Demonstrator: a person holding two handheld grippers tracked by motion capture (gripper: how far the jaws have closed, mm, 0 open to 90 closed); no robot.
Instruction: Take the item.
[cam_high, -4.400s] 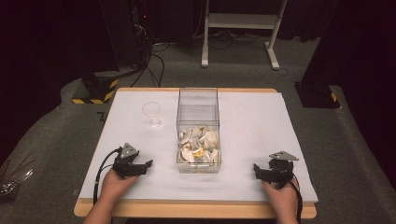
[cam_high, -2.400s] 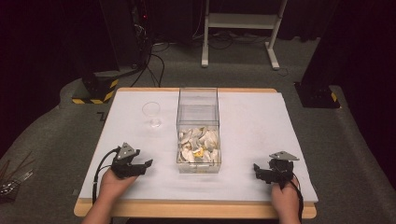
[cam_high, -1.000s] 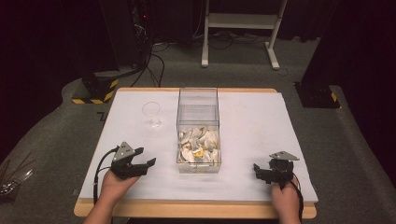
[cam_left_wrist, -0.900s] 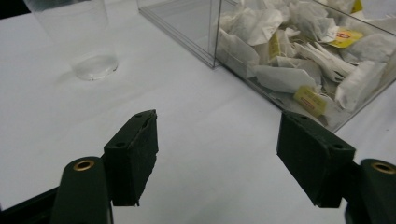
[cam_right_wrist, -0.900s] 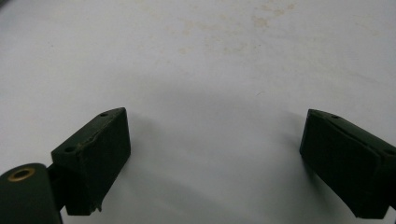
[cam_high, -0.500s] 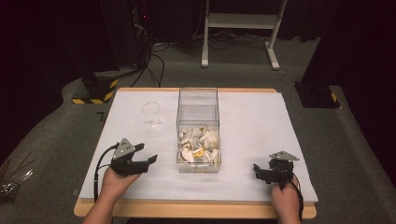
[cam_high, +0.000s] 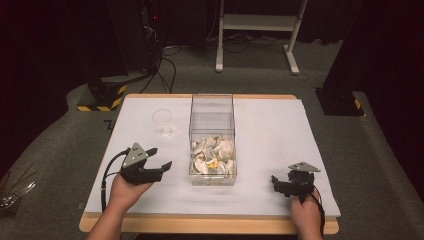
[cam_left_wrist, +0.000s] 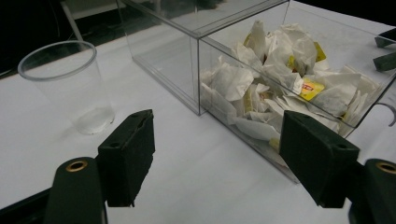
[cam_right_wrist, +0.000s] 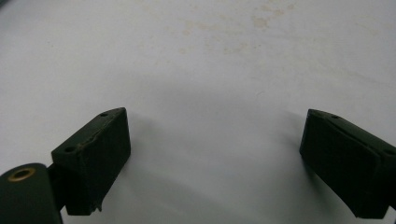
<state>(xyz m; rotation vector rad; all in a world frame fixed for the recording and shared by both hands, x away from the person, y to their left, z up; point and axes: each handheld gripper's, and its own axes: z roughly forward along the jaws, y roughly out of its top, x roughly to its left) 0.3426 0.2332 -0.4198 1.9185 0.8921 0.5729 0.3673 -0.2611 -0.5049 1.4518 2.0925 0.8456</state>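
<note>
White table carries a clear box of tea bags, cup to its left. Left gripper and right gripper, jaws spread, grasp nothing.

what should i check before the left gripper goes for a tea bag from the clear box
1. Left gripper open, nothing between its fingers: ok.
2. Clear box has no lid in the way: cannot tell, its top looks open.
3. Tea bags within reach: ok, piled at the box's near end.
4. Plastic cup upright, apart from the box: ok.
5. Right gripper out of the way: ok, open and low over bare table, right of the box.
</note>
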